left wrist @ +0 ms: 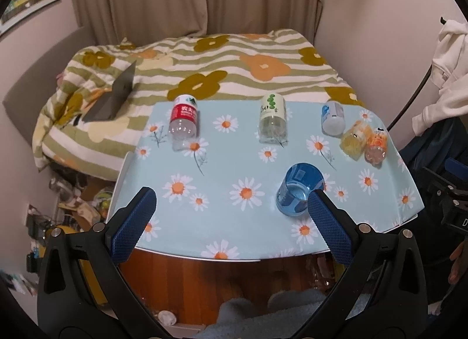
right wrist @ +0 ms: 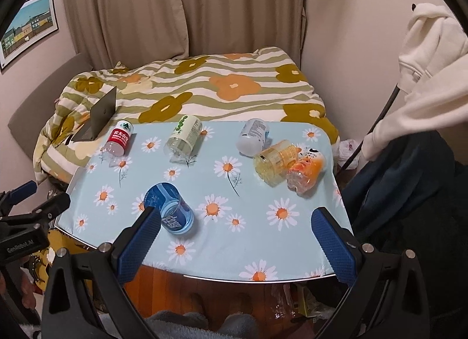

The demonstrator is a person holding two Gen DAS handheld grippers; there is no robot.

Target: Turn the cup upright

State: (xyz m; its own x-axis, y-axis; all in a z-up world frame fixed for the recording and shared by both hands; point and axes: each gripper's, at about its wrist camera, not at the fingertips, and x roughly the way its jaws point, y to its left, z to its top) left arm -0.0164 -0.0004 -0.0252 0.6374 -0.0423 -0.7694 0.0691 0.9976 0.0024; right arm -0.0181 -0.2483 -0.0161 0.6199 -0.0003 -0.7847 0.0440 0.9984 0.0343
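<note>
The blue cup [left wrist: 298,189] lies on its side near the table's [left wrist: 263,251] front edge. Both the left gripper [left wrist: 231,222] and right gripper [right wrist: 237,239] hang spread, empty. A glancing touch could roll it off (round, light plastic).

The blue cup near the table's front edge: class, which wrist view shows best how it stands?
The right wrist view: the blue cup shows nearly whole, open end up, its label visible, only its edge behind the right gripper. In the left wrist view the left gripper has one finger covering part of it.
</note>
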